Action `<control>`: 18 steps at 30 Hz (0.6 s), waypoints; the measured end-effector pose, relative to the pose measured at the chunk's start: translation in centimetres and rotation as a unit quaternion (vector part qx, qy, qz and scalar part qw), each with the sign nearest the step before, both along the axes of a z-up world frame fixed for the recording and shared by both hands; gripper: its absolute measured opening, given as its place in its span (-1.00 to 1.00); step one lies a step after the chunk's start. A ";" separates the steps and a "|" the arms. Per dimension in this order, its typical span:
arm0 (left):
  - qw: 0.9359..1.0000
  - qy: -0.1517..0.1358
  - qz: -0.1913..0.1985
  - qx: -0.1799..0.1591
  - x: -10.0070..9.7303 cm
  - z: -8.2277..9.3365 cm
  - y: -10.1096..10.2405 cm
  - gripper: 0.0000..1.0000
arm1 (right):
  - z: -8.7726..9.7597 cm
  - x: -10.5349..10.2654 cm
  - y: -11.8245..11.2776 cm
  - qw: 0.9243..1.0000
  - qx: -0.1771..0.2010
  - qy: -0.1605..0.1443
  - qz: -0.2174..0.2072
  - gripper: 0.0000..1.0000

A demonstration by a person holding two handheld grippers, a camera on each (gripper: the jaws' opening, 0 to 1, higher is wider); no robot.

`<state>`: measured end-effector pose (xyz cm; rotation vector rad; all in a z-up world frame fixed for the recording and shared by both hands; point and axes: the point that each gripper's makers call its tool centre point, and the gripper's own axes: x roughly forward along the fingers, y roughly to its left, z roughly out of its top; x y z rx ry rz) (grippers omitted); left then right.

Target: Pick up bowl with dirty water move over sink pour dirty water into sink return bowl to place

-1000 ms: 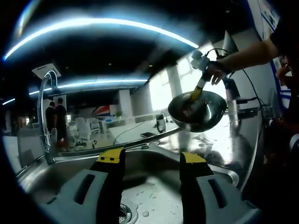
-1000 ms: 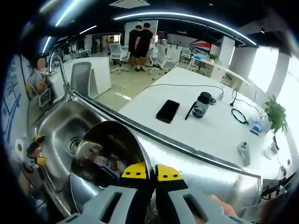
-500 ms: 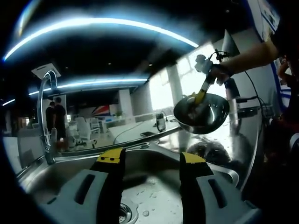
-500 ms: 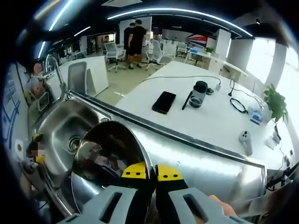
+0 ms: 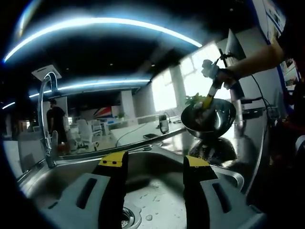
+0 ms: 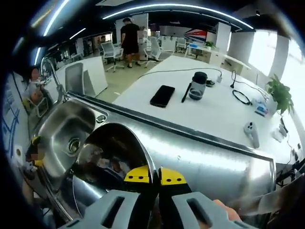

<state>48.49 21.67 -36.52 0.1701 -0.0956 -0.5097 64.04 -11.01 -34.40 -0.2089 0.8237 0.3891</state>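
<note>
Since before, bowl (image 6: 112,160) has swung off sink (image 6: 62,131) toward counter (image 6: 205,157); right gripper (image 6: 155,176) pinches its rim, left gripper (image 5: 150,164) gapes empty. Next: set down.

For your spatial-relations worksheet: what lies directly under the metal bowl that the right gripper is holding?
Under the bowl in the right gripper lies the steel draining board beside the sink. In the left gripper view it hangs above that board. The patch straight beneath is hidden by the bowl.
</note>
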 end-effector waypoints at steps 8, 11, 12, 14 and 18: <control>1.000 -0.001 0.001 0.000 0.2 0.0 0.1 -0.10 | -0.8 0.0 -0.5 1.000 -0.004 0.004 -0.008 -1.00; 1.000 -0.001 0.001 0.002 0.2 -0.1 0.1 -0.11 | -1.0 0.1 -0.8 1.000 -0.009 0.006 -0.009 -1.00; 1.000 -0.001 0.001 0.003 0.2 -0.1 0.0 -0.11 | -1.1 0.3 -0.9 1.000 -0.008 0.008 -0.010 -1.00; 1.000 -0.001 0.001 0.001 0.1 0.0 0.0 -0.11 | -1.2 0.4 -1.0 1.000 -0.007 0.009 -0.011 -1.00; 1.000 -0.001 0.001 0.001 0.1 -0.1 0.0 -0.11 | -1.5 0.4 -1.2 1.000 -0.004 0.014 -0.013 -1.00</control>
